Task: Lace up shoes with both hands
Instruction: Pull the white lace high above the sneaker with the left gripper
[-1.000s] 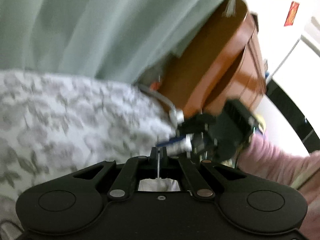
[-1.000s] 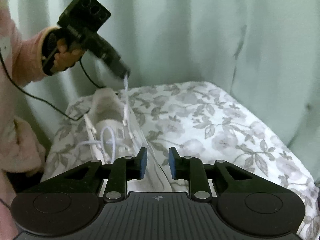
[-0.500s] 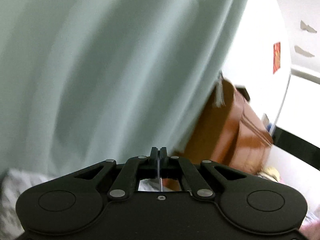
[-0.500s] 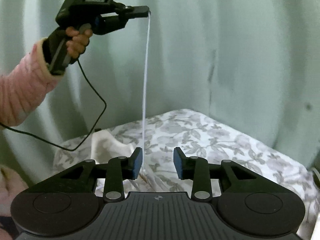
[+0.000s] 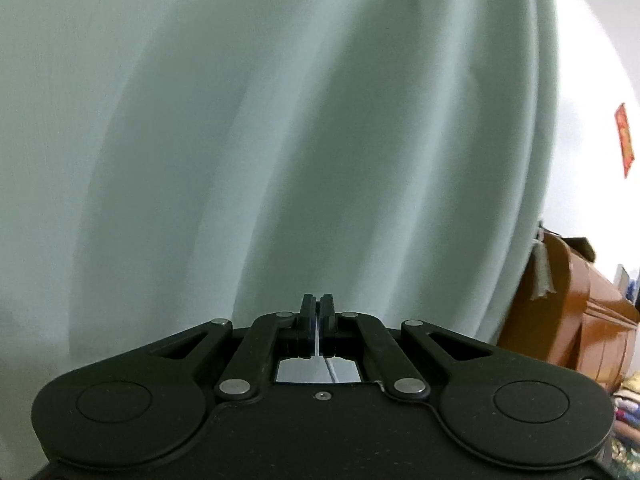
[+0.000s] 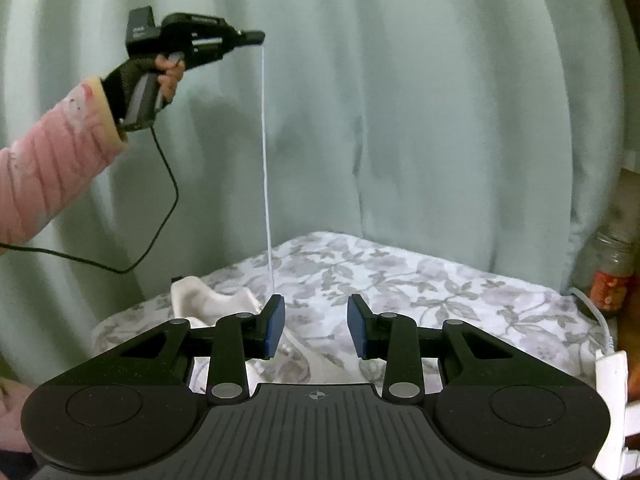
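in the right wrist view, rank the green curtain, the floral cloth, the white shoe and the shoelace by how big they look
1. green curtain, fills most of the picture.
2. floral cloth.
3. white shoe, partly hidden behind the right hand-held gripper, so its full size is unsure.
4. shoelace, long but very thin.

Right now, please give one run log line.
left tongs: shut on lace, raised | right tongs: open, empty | shoe: on bed

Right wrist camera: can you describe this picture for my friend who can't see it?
The left claw, held high, pinches a white shoelace that hangs straight down toward a white shoe on a flowered cloth. The right claw is open and empty in front.
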Action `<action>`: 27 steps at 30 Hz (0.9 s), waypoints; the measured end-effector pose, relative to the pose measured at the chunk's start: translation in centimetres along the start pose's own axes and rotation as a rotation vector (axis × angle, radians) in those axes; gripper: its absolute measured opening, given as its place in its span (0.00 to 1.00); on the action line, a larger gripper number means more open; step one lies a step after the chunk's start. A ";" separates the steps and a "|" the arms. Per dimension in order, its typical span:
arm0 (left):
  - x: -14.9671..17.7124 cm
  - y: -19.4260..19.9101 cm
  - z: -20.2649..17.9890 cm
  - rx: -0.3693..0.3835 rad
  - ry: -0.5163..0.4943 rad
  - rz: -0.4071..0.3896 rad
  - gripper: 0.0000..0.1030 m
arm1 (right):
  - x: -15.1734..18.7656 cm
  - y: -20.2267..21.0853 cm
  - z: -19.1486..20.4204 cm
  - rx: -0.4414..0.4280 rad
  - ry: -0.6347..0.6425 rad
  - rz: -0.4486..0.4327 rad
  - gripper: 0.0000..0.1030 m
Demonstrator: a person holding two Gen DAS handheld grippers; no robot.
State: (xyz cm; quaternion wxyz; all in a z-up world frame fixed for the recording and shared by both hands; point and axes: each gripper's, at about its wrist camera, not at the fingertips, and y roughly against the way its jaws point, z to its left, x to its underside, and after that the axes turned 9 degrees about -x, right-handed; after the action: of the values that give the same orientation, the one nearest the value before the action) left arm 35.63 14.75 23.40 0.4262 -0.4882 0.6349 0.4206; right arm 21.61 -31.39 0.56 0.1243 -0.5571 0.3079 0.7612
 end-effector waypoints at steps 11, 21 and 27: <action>9.7 -5.9 -1.9 -0.042 -0.111 0.347 0.00 | 1.8 -0.1 -0.2 0.029 -0.092 -0.001 0.33; 19.3 -9.8 -2.6 -0.054 -0.145 0.606 0.00 | 3.3 0.5 0.5 0.067 -0.155 0.007 0.34; 22.6 -9.9 -1.5 -0.061 -0.118 0.741 0.18 | 3.5 0.9 1.3 0.085 -0.157 0.010 0.35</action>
State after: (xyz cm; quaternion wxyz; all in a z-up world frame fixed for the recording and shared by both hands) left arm 41.45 5.77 1.14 0.2663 -0.2126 0.7301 0.5923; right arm 18.88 -31.84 -2.16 0.1679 -0.4883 0.3320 0.7894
